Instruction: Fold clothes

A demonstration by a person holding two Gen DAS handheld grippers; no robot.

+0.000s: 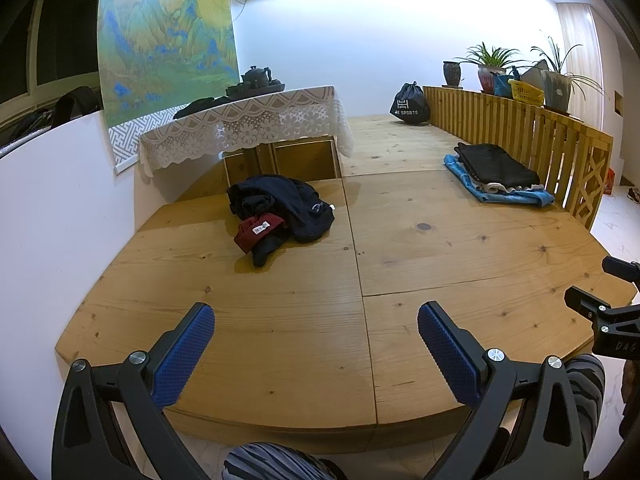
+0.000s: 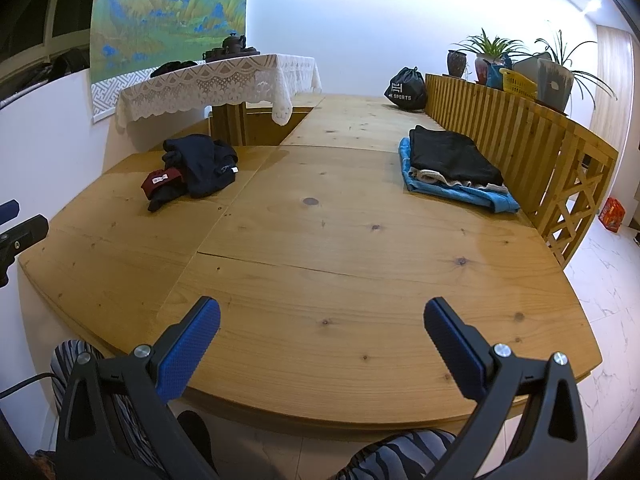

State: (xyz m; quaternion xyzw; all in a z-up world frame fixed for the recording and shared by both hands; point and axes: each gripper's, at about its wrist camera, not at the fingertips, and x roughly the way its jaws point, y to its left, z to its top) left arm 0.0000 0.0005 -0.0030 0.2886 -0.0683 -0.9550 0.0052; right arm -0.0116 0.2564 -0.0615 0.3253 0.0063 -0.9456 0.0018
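A crumpled heap of dark navy and maroon clothes point(image 1: 280, 212) point(image 2: 192, 168) lies on the left part of the wooden platform point(image 1: 460, 248) point(image 2: 360, 248). A folded stack point(image 1: 498, 172) point(image 2: 452, 164), black on top of beige and blue, rests at the right by the wooden railing. My left gripper point(image 1: 316, 320) is open above the platform's near edge, nothing between its blue pads. My right gripper point(image 2: 322, 316) is open too and empty, near the front edge. Part of the right gripper point(image 1: 600, 312) shows at the left wrist view's right edge.
A low table with a lace cloth point(image 1: 248, 124) point(image 2: 216, 80) and a dark tea set stands at the back left. A black sports bag point(image 1: 410, 106) point(image 2: 406, 90) sits at the far end. Potted plants point(image 2: 496, 56) and a yellow basket top the railing point(image 2: 520, 128). Striped-trousered knees point(image 2: 400, 456) are below.
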